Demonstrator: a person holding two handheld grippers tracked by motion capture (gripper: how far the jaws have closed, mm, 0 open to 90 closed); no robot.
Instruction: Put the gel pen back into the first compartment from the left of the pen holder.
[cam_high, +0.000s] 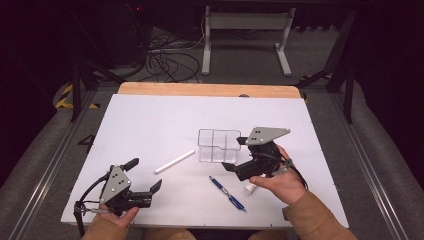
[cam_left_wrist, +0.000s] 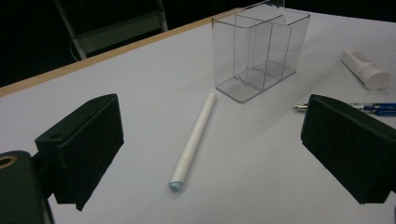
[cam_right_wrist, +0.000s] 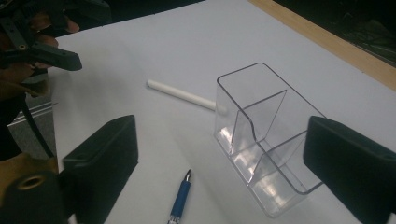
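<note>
At the bottom of the high view, two sleeved forearms are seen entering, each hand holding a gripper. The left gripper is held low at the lower left of that view, over the near edge of the desk, and its jaws are spread wide with nothing between them. In the left gripper view a white pen is framed between those jaws, lying flat on the desk with its bluish tip toward the lens.

The right gripper is held right of centre in the high view, just beside the clear holder. Its jaws are parted and nothing is gripped; in the right gripper view the holder is seen standing upright between them and slightly ahead, its inner dividers visible, with no pad shown pressing on it.

A blue pen is laid diagonally below the holder in the high view, well apart from the white pen to its left. A short white tube is seen at the upper right of the left gripper view, near the blue pen.
</note>
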